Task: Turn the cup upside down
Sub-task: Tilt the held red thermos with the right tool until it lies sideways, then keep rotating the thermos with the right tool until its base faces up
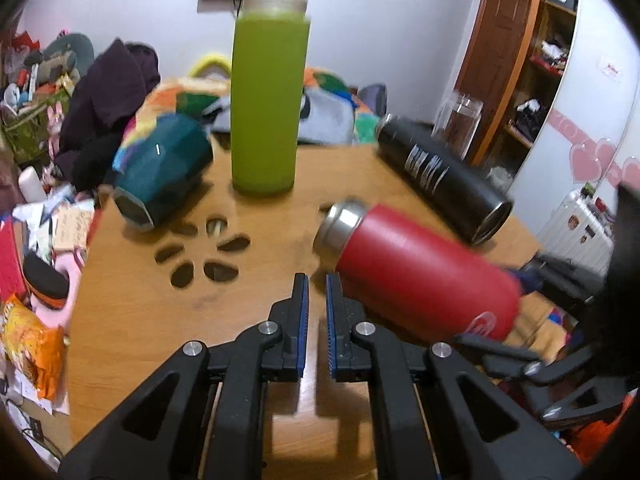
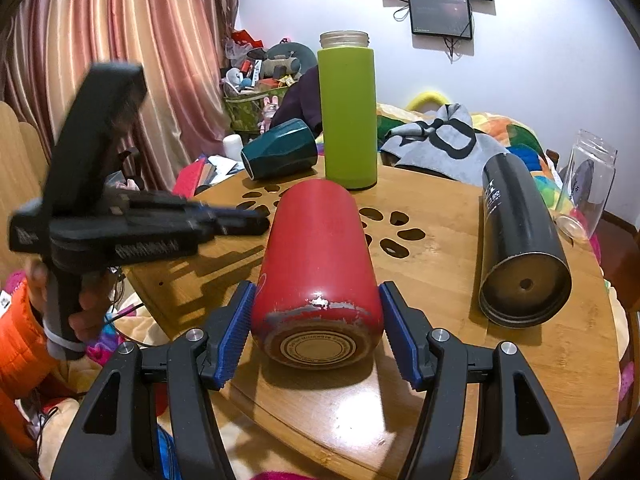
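Observation:
A red metal cup [image 2: 316, 264] lies on its side on the round wooden table [image 2: 448, 264], base toward my right gripper. My right gripper [image 2: 316, 332] has its blue pads [image 2: 394, 322] on both sides of the cup's base end, touching it. In the left wrist view the red cup [image 1: 420, 276] is tilted, its steel mouth [image 1: 340, 220] pointing away. My left gripper [image 1: 317, 300] hovers left of the cup, nearly shut and empty. It also shows in the right wrist view [image 2: 256, 224].
A green bottle [image 2: 348, 112] stands upright at the table's back. A dark teal cup [image 2: 280, 152] lies on its side to its left. A black flask [image 2: 520, 232] lies on the right, a clear jar [image 2: 588, 184] beyond it. Clutter surrounds the table.

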The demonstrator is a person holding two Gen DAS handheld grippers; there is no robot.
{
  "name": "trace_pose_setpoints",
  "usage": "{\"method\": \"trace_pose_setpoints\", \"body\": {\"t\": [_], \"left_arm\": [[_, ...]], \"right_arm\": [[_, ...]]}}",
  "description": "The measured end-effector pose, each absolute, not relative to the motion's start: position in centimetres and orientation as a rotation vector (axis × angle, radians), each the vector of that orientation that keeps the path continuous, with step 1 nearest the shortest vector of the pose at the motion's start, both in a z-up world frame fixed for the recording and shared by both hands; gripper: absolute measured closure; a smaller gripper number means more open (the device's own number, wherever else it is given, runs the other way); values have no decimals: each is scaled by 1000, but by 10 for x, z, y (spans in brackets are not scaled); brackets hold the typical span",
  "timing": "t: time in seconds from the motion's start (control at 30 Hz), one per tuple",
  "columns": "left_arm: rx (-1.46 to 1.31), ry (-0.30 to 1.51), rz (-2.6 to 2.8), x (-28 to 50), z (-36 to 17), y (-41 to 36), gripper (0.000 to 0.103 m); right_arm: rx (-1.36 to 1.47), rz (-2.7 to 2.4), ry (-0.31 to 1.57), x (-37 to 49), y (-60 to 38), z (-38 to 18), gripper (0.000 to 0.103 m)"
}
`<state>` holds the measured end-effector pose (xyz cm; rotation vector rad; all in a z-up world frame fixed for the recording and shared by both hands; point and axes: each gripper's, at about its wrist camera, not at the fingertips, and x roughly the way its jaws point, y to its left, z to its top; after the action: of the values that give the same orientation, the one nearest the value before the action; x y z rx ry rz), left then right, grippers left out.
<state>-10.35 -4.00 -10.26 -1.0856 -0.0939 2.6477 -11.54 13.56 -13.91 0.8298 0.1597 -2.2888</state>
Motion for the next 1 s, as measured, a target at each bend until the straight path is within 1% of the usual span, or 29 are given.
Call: {"method": "trace_pose_setpoints", "body": {"t": [0.17, 0.4, 0.67, 1.0], "left_arm": [[-961, -46, 2635, -95, -75, -18, 97], [-957, 28, 2592, -100, -81, 13, 97], [-929, 47, 2589, -95, -72, 11, 97], [-916, 39, 2608, -102, -70, 3, 97]], "right_arm": [[862, -2256, 118, -118, 138, -148, 43], [858, -2294, 110, -117, 145, -148, 45], [716, -2368, 83, -104, 163, -120, 45], [672, -2380, 71, -116, 157, -96, 45]]}}
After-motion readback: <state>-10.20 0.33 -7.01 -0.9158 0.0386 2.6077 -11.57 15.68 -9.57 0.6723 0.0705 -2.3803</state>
